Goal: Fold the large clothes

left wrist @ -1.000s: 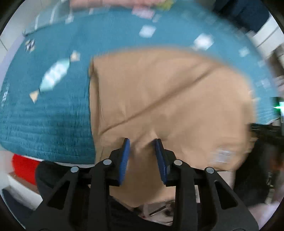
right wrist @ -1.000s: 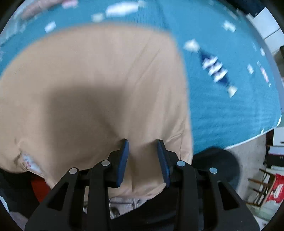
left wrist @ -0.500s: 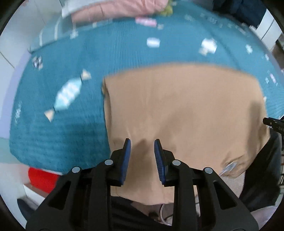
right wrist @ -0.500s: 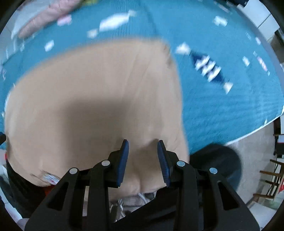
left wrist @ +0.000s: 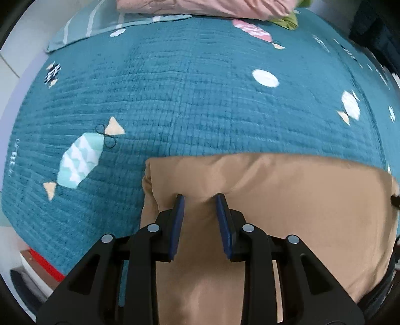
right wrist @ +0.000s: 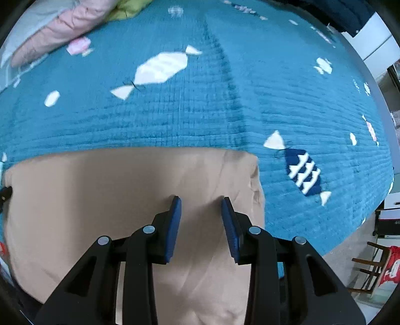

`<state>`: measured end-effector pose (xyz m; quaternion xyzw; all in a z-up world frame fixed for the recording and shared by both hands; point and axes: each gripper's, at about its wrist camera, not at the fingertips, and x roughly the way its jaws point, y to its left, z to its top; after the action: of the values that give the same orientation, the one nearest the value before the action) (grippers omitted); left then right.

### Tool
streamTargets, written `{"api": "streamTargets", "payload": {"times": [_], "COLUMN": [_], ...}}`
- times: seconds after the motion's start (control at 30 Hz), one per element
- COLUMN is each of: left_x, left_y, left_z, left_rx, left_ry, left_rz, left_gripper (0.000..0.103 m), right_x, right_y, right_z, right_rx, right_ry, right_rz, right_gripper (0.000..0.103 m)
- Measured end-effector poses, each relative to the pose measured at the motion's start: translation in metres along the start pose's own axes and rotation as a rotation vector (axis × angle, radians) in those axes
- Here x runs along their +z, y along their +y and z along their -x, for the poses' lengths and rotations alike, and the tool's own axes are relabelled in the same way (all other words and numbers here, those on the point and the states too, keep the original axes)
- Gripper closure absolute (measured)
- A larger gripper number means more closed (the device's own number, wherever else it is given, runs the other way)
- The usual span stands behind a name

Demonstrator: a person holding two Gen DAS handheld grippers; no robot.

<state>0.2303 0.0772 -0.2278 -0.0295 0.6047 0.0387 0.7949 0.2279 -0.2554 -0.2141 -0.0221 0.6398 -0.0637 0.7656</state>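
Tan garment (left wrist: 287, 212) lies on the near part of the teal bedspread (left wrist: 187, 100), already doubled over: far edge is a straight fold line, near part hangs off the bed edge toward the person. Left gripper (left wrist: 200, 200) sits over the garment's left end, right gripper (right wrist: 200, 201) over its right end; both have a clear gap between the blue pads, cloth visible behind and between them, a small pucker in the fabric at the left tips. Whether any cloth is actually pinched can't be told from these views; they read as open and resting on or just over the fabric. Judgement: step in hand is squaring up this fold or taking a fresh grip for the next one. To do it well, both grippers should bite at matching points near the two corners, catch all layers, keep the cloth taut between them, and move together so the fold line stays straight. Left corner (left wrist: 150, 175) shows a rounded, slightly bunched edge and the right corner (right wrist: 255, 175) has a loose flap, so both likely need smoothing. Room: wide open bedspread ahead, plenty for a forward fold. Pink bedding (left wrist: 200, 7) and a green item (left wrist: 287, 20) sit at the far end, well apart. Bed edge drops off close on the right (right wrist: 350, 237), chair (right wrist: 370, 270) beyond, so sideways travel there is limited
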Motion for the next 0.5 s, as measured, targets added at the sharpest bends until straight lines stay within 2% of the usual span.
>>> {"api": "streamTargets", "payload": {"times": [0.13, 0.23, 0.33, 0.5], "left_x": [0.016, 0.024, 0.019, 0.004], "left_y": [0.001, -0.007, -0.004, -0.008], "left_z": [-0.015, -0.015, 0.004, 0.048], "left_rx": [0.002, 0.050, 0.047, -0.058], "left_ry": [-0.009, -0.010, -0.029, -0.130], "left_rz": [0.046, 0.009, 0.007, -0.015], "left_gripper": [0.076, 0.076, 0.076, 0.075], "right_x": [0.012, 0.018, 0.013, 0.001], "right_y": [0.000, 0.005, 0.005, 0.016], "right_z": [-0.032, -0.029, -0.011, 0.032], "right_rx": [0.016, -0.029, -0.044, 0.092], "right_ry": [0.021, 0.020, -0.010, -0.127], "right_rz": [-0.039, -0.037, -0.046, -0.051], "right_gripper": [0.072, 0.072, 0.072, 0.072]}}
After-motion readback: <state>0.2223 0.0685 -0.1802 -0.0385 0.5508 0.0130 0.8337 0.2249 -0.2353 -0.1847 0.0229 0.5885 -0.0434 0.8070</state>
